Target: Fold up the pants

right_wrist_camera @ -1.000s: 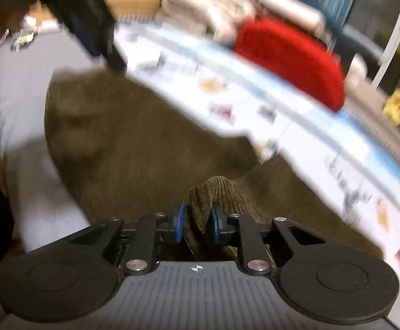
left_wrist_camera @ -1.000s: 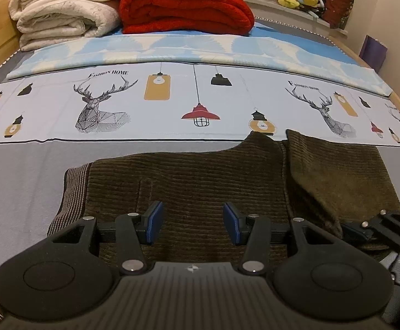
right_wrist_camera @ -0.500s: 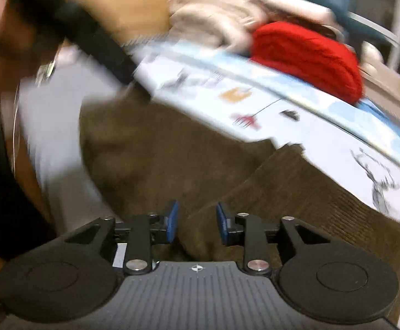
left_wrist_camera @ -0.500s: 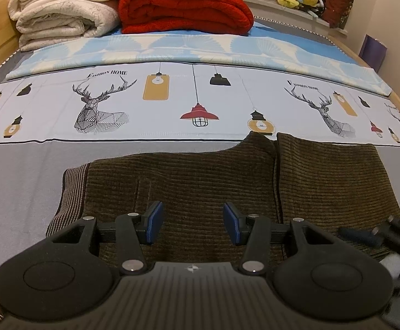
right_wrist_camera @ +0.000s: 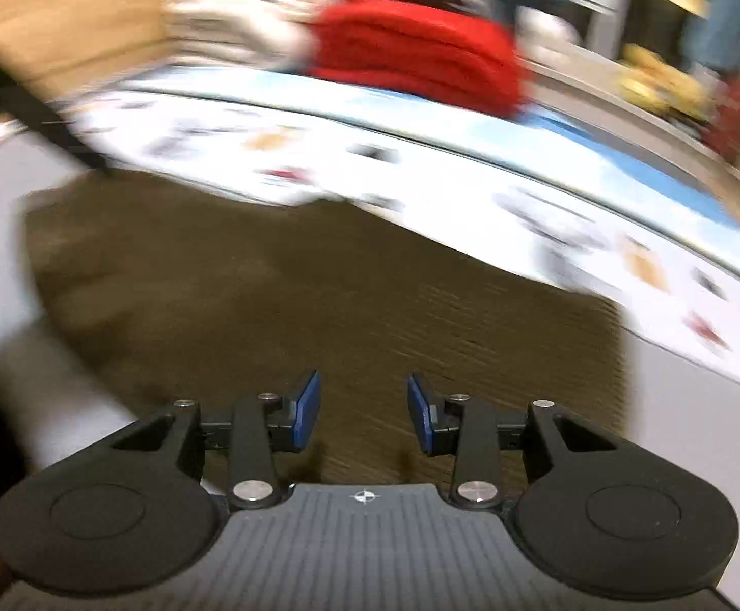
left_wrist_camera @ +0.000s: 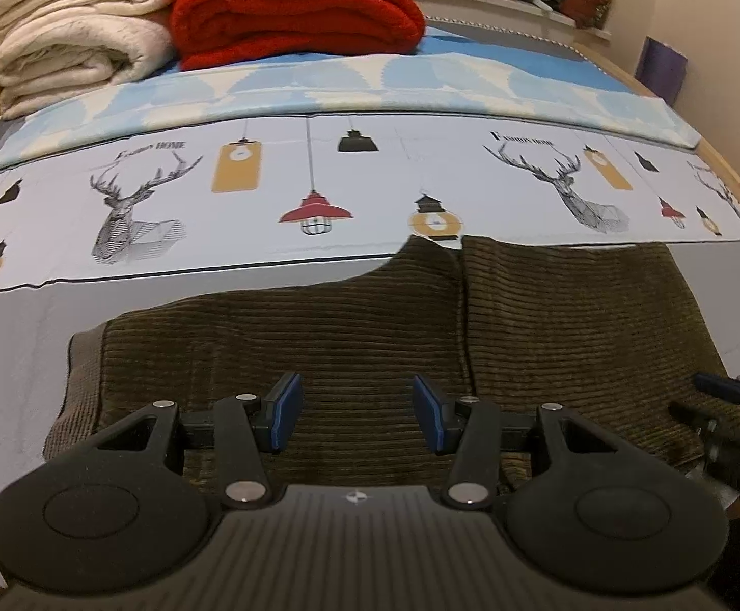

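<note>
Folded pants (left_wrist_camera: 370, 336) lie crosswise, waistband left; both tongs (left_wrist_camera: 354, 410) (right_wrist_camera: 362, 415) gape empty.

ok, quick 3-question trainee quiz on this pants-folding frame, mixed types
1. True or false: the right gripper grips the brown pants.
2. Which folded blanket lies right of the cream blanket in the left wrist view? A) red B) green C) black
3. Fill in: the left gripper is ___.

Key: 1 false, its jaws have just been opening, nothing pinched; 2 A, the red blanket; 3 open.

Both black claws (left_wrist_camera: 354, 412) (right_wrist_camera: 363, 412) carry blue pads and silver screws.
</note>
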A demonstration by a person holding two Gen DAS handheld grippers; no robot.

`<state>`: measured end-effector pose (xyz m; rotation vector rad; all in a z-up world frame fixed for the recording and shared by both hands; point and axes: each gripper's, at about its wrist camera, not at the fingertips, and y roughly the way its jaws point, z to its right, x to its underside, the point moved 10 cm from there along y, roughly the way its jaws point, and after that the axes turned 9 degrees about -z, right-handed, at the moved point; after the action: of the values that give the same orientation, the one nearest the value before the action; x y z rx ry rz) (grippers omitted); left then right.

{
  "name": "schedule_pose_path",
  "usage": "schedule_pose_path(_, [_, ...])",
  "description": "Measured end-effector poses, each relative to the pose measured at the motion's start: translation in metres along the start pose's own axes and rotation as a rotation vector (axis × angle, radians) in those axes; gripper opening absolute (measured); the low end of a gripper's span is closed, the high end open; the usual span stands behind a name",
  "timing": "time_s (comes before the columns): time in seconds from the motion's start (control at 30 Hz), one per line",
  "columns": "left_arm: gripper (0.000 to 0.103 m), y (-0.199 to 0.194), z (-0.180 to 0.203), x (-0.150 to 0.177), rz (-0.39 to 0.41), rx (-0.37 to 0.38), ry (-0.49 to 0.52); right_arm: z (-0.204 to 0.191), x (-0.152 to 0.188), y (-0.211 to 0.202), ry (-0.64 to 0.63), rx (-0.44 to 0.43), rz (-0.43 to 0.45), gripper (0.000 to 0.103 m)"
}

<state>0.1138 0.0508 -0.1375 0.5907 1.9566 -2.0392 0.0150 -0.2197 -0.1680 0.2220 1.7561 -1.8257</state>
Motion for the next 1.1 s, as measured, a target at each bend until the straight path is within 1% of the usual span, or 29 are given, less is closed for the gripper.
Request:
schedule_pose_path(0.07, [0.053,0.002,0.005,-0.001,-0.002,0.000,0.010,0.036,0.031,0.023,0.104,0.062,-0.165,0.038])
schedule_pose_path(0.1, [0.053,0.003,0.008,-0.002,-0.003,0.001,0.014,0.044,0.044,0.030,0.134,0.041,-0.209,0.038])
schedule_pose_path(0.13, [0.053,0.004,0.009,-0.003,-0.004,0.001,0.018,0.048,0.045,0.030,0.153,0.017,-0.196,0.038])
schedule_pose_path(0.17, [0.053,0.005,0.011,-0.004,-0.004,0.001,0.022,0.049,0.042,0.027,0.156,0.011,-0.188,0.038])
schedule_pose_path(0.27, [0.053,0.007,0.014,-0.004,-0.005,0.000,0.028,0.054,0.036,0.014,0.143,0.065,-0.127,0.038])
schedule_pose_path(0.3, [0.053,0.008,0.014,-0.003,-0.007,-0.001,0.030,0.057,0.037,0.019,0.143,0.091,-0.142,0.038])
schedule_pose_path(0.33, [0.053,0.008,0.014,-0.002,-0.008,-0.002,0.034,0.062,0.044,0.028,0.152,0.110,-0.192,0.038])
schedule_pose_path(0.37, [0.053,0.008,0.013,-0.002,-0.008,-0.005,0.037,0.062,0.047,0.034,0.164,0.102,-0.210,0.038])
schedule_pose_path(0.43, [0.053,0.007,0.009,0.000,-0.010,-0.012,0.035,0.059,0.041,0.035,0.162,0.122,-0.217,0.038])
schedule_pose_path(0.5, [0.053,0.007,0.003,0.002,-0.013,-0.013,0.022,0.057,0.034,0.031,0.162,0.128,-0.194,0.038])
schedule_pose_path(0.6, [0.054,0.004,-0.005,0.003,-0.007,-0.016,0.014,0.037,0.015,0.025,0.182,0.059,-0.118,0.038])
schedule_pose_path(0.63, [0.054,0.003,-0.009,0.005,-0.007,-0.018,0.011,0.026,0.007,0.023,0.164,0.031,-0.083,0.039])
schedule_pose_path(0.73, [0.054,0.001,-0.019,0.009,-0.009,-0.022,-0.003,-0.004,-0.008,0.020,0.091,-0.043,-0.042,0.040])
schedule_pose_path(0.87, [0.055,-0.003,-0.037,0.012,-0.011,-0.031,-0.034,-0.053,-0.020,0.024,0.002,-0.158,-0.043,0.040])
schedule_pose_path(0.97, [0.055,-0.007,-0.050,0.016,-0.009,-0.035,-0.056,-0.091,-0.030,0.023,-0.082,-0.215,-0.032,0.040])
schedule_pose_path(1.03, [0.055,-0.008,-0.060,0.020,-0.014,-0.040,-0.072,-0.113,-0.031,0.027,-0.138,-0.232,-0.048,0.041])
schedule_pose_path(1.07, [0.055,-0.009,-0.065,0.022,-0.016,-0.041,-0.080,-0.123,-0.030,0.031,-0.167,-0.238,-0.073,0.041])
schedule_pose_path(1.1, [0.055,-0.009,-0.070,0.024,-0.017,-0.044,-0.087,-0.131,-0.027,0.035,-0.189,-0.224,-0.102,0.041])
